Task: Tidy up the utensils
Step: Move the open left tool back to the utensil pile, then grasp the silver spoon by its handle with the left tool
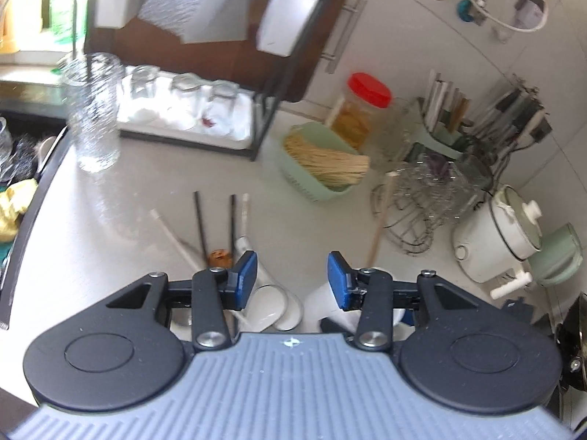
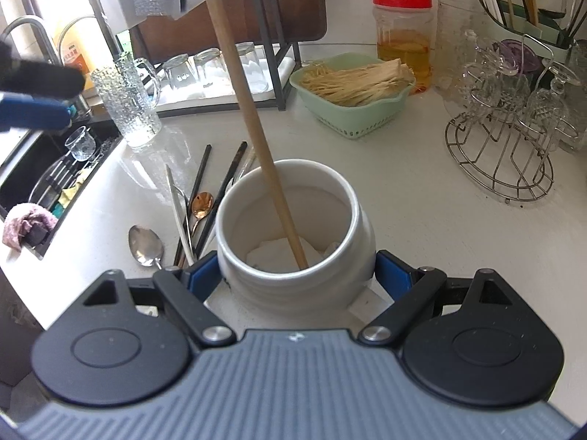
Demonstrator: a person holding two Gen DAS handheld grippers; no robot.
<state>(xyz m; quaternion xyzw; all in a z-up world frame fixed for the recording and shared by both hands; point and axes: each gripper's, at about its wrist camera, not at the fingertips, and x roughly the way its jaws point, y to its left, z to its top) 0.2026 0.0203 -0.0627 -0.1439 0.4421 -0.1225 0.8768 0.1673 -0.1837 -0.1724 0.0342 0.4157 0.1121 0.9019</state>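
My right gripper (image 2: 298, 275) is shut on a white ceramic jar (image 2: 293, 286), one blue pad on each side of its belly. A long wooden stick (image 2: 253, 121) leans inside the jar. Left of the jar on the counter lie a steel spoon (image 2: 145, 245), a copper spoon (image 2: 201, 203), black chopsticks (image 2: 227, 190) and a white chopstick (image 2: 178, 212). My left gripper (image 1: 292, 280) hangs open above the counter with nothing between its pads. Beneath it are a white ceramic spoon (image 1: 271, 304) and the black chopsticks (image 1: 200, 220).
A green basket (image 2: 352, 121) of pale straws and a red-lidded jar (image 2: 403, 36) stand behind. A textured glass mug (image 2: 128, 106) sits near the sink (image 2: 44, 183) at left. A wire rack (image 2: 502, 146) of glasses stands right, and a white cooker (image 1: 495, 234) far right.
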